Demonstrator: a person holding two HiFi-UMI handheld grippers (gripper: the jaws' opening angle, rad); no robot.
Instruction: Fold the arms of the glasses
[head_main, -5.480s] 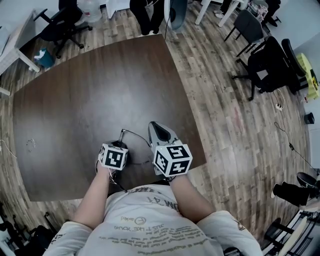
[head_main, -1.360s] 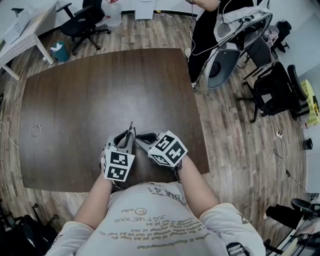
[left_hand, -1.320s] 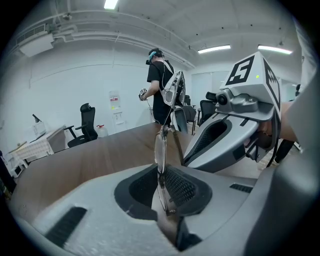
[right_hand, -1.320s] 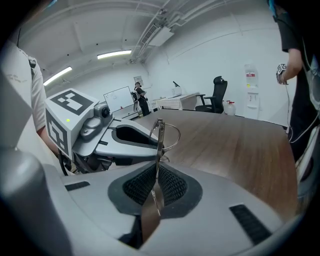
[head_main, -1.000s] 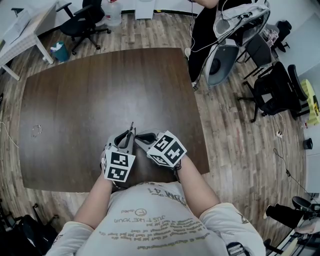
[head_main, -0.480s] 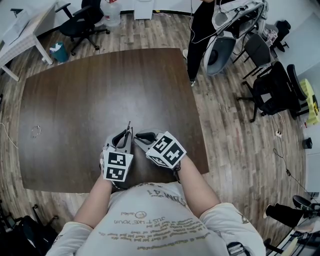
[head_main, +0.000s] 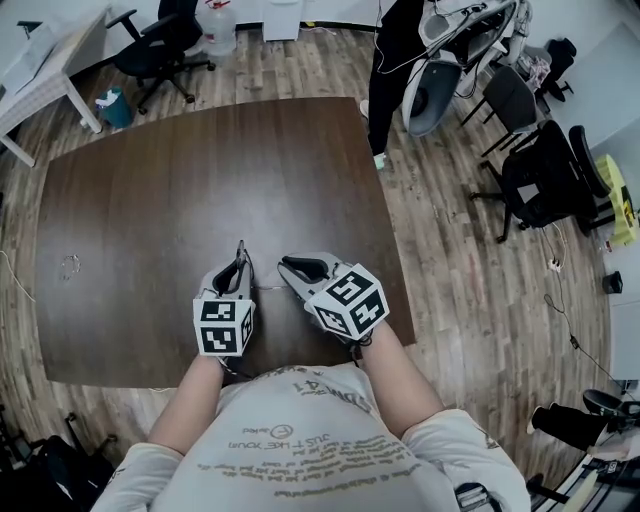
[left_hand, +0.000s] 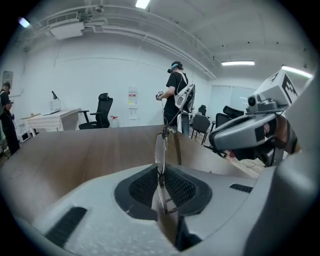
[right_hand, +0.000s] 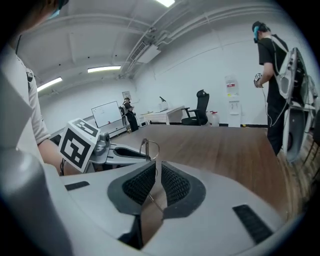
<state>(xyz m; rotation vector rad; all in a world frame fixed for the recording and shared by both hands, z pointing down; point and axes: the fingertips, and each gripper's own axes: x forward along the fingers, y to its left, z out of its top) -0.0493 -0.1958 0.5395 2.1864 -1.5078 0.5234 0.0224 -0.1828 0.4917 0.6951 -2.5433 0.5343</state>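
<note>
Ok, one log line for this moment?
left gripper: shut on glasses | right gripper: shut on glasses arm | both over table

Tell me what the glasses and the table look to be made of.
Glasses: probably a thin metal wire frame, judging by the slim, shiny rims and arms. The lenses are clear, but I cannot tell glass from plastic. Table: dark brown wood or wood-look laminate with a matte finish and faint grain streaks.

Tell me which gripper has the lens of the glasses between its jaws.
The left gripper: it clamps the lens rim, which stands edge-on. The right gripper has only the thin temple arm running between its jaws.
</note>
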